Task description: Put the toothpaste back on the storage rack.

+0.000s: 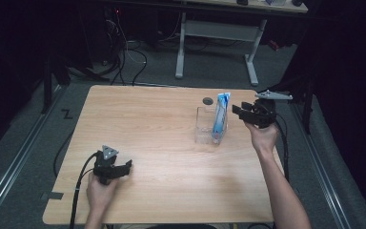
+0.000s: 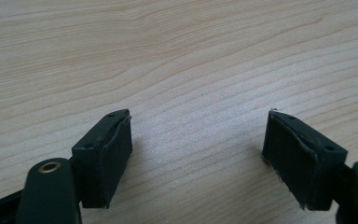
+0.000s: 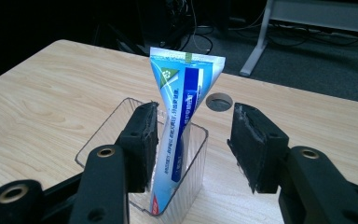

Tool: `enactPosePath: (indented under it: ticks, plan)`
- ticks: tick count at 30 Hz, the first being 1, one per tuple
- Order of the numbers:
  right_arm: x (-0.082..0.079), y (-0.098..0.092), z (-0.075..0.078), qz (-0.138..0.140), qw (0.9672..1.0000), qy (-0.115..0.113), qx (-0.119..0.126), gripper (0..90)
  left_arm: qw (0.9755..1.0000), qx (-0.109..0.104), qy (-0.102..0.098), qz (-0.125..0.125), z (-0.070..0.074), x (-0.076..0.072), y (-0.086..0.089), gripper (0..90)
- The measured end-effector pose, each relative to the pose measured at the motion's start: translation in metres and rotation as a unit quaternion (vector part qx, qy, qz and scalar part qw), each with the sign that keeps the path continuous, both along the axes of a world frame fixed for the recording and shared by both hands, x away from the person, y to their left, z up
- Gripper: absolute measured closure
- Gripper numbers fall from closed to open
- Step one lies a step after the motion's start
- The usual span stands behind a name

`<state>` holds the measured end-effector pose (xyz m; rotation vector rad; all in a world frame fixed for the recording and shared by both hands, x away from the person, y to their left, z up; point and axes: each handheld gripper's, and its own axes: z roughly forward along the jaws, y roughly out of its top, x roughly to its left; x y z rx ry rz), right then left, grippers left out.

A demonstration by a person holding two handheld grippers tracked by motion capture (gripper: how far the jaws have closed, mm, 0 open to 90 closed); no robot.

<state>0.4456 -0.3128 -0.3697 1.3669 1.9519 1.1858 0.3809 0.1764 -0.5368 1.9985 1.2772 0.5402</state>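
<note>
A blue and white toothpaste tube (image 1: 221, 117) stands upright, flat crimped end up, in a clear plastic container (image 1: 203, 128) right of the table's middle. My right gripper (image 1: 236, 110) hovers just right of the tube, jaws open and pointing at it, nothing pressed between them. In the right gripper view the tube (image 3: 182, 93) rises from the container (image 3: 116, 116) just beyond the open right gripper (image 3: 195, 126), whose left pad overlaps the tube's lower part. My left gripper (image 1: 127, 167) rests low near the front left of the table, open, and the left gripper (image 2: 198, 149) has bare wood between its pads.
A round cable hole (image 1: 208, 100) sits in the wooden table (image 1: 147, 124) just behind the container. Beyond the far edge stand a white-legged desk (image 1: 252, 57) and floor cables. The right table edge lies close to my right hand.
</note>
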Motion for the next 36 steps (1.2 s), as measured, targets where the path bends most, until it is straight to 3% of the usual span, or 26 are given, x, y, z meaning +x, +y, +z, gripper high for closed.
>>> enactPosePath:
  ticks: [13, 36]
  plan:
    - [-0.007, -0.002, 0.005, 0.003, 1.0, 0.002, -0.006, 51.2, 1.0, 0.0, 0.0, 0.0, 0.0, 0.0, 0.0, 24.3]
    - [-0.032, -0.016, 0.004, 0.003, 0.9999, -0.003, 0.013, 50.8, 1.0, 0.0, 0.0, 0.0, 0.0, 0.0, 0.0, 24.2]
